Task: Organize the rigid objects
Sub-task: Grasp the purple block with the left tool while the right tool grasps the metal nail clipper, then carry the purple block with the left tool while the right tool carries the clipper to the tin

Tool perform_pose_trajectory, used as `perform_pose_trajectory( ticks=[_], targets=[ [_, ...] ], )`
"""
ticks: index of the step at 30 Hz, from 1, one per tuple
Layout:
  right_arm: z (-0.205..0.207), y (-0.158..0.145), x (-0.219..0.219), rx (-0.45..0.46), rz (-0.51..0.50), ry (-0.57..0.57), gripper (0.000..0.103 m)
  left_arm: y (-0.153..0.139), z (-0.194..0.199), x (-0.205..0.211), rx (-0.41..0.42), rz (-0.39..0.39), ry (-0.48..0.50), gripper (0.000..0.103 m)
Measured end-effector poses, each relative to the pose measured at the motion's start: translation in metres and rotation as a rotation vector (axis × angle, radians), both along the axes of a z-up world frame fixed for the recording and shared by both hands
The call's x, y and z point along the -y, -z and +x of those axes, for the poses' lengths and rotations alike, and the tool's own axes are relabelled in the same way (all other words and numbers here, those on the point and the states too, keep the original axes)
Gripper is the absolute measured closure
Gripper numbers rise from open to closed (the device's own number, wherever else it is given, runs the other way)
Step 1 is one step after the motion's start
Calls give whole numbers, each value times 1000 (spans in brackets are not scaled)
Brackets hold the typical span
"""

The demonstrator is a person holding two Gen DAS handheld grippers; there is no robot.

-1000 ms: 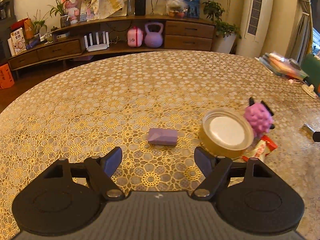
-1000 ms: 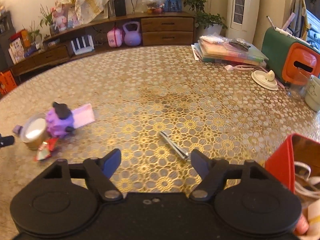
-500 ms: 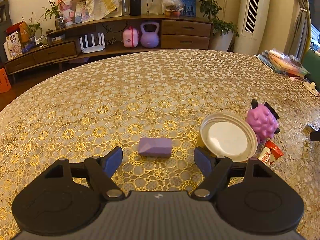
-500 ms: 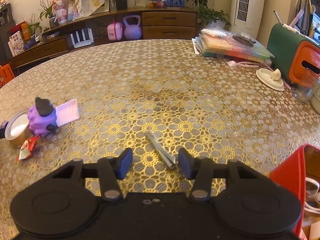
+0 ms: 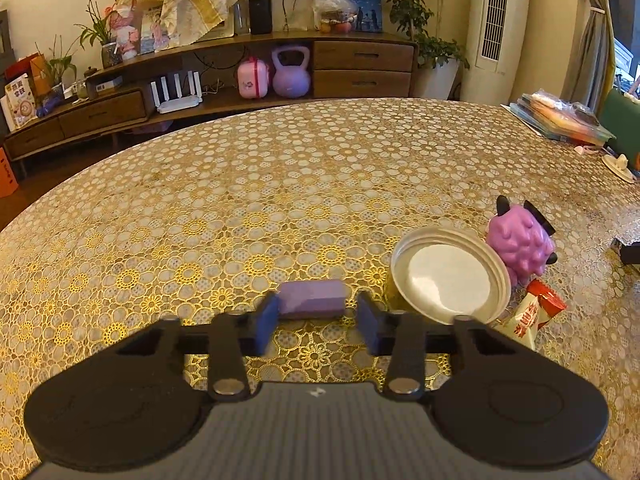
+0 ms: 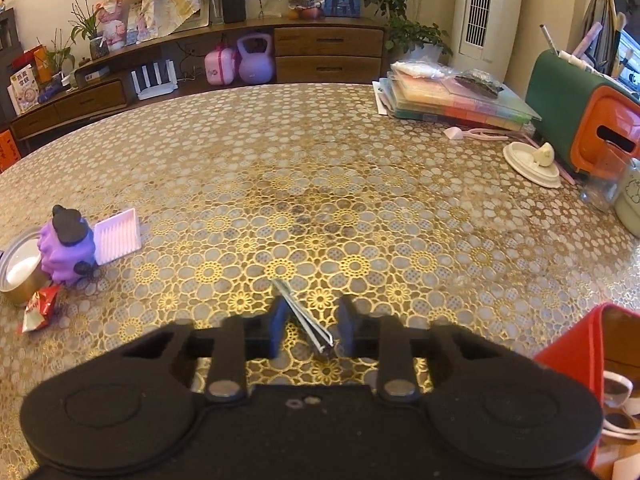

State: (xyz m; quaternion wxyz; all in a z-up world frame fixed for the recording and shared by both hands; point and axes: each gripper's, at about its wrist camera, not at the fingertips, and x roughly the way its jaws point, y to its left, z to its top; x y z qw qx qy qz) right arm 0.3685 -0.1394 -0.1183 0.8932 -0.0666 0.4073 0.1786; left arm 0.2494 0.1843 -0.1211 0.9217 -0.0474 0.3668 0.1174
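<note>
A small purple block (image 5: 312, 300) lies on the gold-patterned tablecloth (image 5: 280, 184), between the tips of my left gripper (image 5: 318, 300). Its jaws are closing: the left pad touches the block's end, and a sliver of cloth still shows at the right pad. A slim metal clipper (image 6: 302, 316) lies slantwise between the closing jaws of my right gripper (image 6: 312, 303). Its far end is against the left pad and its near end against the right pad. A tin can (image 5: 446, 276), a purple toy (image 5: 520, 240) and a red snack packet (image 5: 536, 314) sit just right of the block.
The toy (image 6: 66, 246) stands at the far left in the right wrist view, next to a pink ridged tray (image 6: 118, 236). A red container (image 6: 572, 360) stands at the near right. A stack of folders (image 6: 452, 100), a green-and-orange box (image 6: 580, 120) and a white dish (image 6: 532, 164) line the far right.
Both pairs of jaws have narrowed from wide apart. The left gripper has come up to the purple block, which now sits between its tips. The right jaws have come in against the metal clipper.
</note>
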Motion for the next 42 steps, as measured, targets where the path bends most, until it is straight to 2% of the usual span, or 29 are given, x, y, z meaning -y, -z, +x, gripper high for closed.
perform_pose_trajectory(
  ticks=[3,11,18,32,35,42],
  targets=[
    [-4,0,-1,7,-4,-8,96,0,0,0,-1,0,2,67],
    [-26,-5,-1,23,7,17,96,-7,-7,6,3,-1,5,67],
    [-52,-20,19,35,50,44,97,-21,-20,28,5,2,43,67],
    [-118,-67,80,83,151,82,98,-63,-44,120,41,6,210,67],
    [-126,-76,97,96,170,98,103,-71,-47,146,48,4,252,67],
    [-134,-89,125,100,193,89,103,-82,-51,203,55,15,343,67]
  ],
)
